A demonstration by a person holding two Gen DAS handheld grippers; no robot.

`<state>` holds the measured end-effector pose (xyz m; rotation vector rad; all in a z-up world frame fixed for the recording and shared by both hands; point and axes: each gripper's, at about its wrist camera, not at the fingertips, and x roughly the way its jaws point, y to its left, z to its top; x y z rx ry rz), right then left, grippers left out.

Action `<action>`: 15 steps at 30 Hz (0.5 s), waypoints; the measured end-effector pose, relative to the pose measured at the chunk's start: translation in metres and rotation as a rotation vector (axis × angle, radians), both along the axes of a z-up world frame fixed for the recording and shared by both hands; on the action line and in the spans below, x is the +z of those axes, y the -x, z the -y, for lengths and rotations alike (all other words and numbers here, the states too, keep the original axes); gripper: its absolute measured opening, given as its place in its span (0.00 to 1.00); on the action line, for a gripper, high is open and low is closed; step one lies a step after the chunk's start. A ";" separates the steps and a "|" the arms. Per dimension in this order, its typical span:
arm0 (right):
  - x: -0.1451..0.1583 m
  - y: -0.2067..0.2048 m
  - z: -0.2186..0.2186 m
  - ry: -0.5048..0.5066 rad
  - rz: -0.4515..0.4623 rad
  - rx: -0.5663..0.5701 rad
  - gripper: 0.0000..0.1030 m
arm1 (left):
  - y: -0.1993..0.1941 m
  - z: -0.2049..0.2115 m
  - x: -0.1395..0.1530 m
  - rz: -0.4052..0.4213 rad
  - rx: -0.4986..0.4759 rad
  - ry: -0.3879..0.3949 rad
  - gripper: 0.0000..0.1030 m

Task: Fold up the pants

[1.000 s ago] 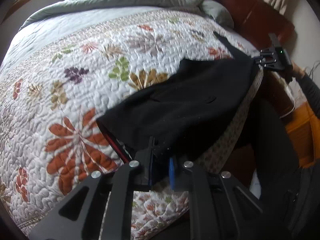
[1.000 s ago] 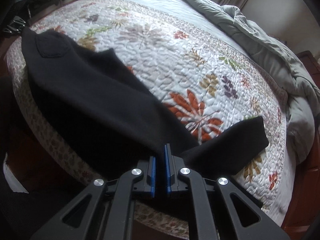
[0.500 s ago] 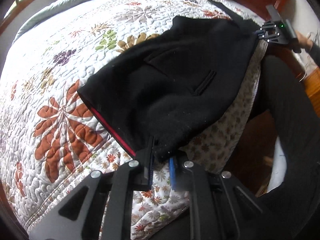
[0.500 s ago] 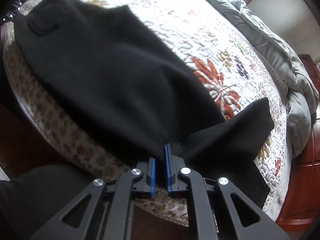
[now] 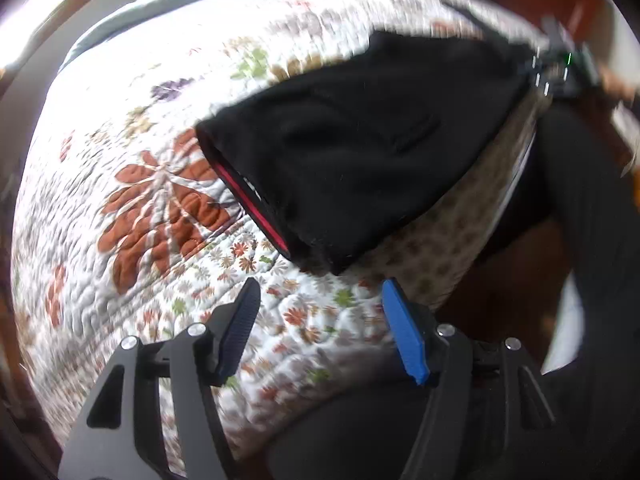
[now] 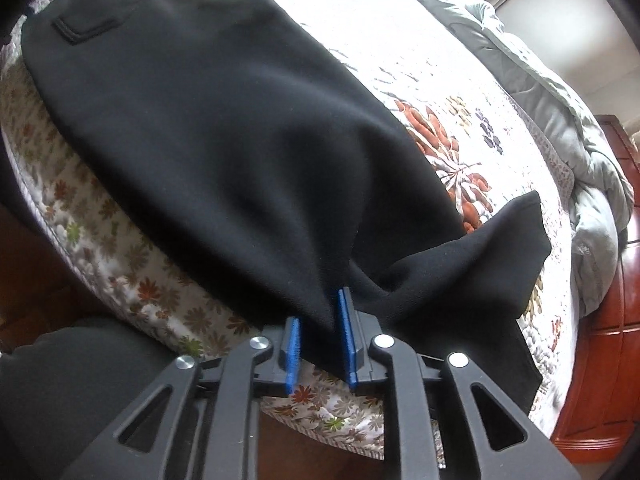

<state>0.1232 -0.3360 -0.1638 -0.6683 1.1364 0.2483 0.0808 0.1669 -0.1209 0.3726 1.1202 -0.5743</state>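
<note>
Black pants (image 6: 224, 128), red-lined waistband open, lie flat along the quilted bed's edge.

The right tongs (image 6: 318, 338) had just been opening, their blue pads parted with a bunched fold of the black pants (image 6: 224, 136) still lying between them — whether either pad pressed on the cloth could not be told. The pants spread across the near edge of the bed's floral quilt (image 6: 452, 92), a patch pocket (image 6: 96, 12) showing at the far left corner and one dark flap jutting out to the right. A rumpled grey comforter (image 6: 576, 140) lay along the far side, beside a reddish wooden bed frame (image 6: 612, 344).
</note>
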 end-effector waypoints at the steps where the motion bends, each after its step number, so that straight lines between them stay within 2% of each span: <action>1: 0.006 0.001 0.002 -0.033 -0.003 -0.010 0.27 | 0.004 -0.001 0.011 0.017 0.027 0.037 0.65; 5: 0.036 0.003 0.006 -0.175 0.006 -0.048 0.32 | 0.013 0.016 0.046 0.112 0.089 0.193 0.82; 7: 0.051 0.003 0.009 -0.281 0.011 -0.081 0.33 | 0.011 0.044 0.051 0.157 0.079 0.228 0.82; 10: 0.054 -0.002 0.011 -0.384 -0.025 -0.120 0.33 | -0.004 0.093 0.043 0.185 0.042 0.252 0.84; 13: 0.041 -0.007 0.010 -0.354 -0.062 -0.135 0.34 | -0.020 0.136 0.017 0.194 0.010 0.209 0.84; 15: 0.026 -0.012 0.014 -0.313 -0.109 -0.161 0.37 | -0.033 0.159 -0.004 0.163 -0.005 0.189 0.84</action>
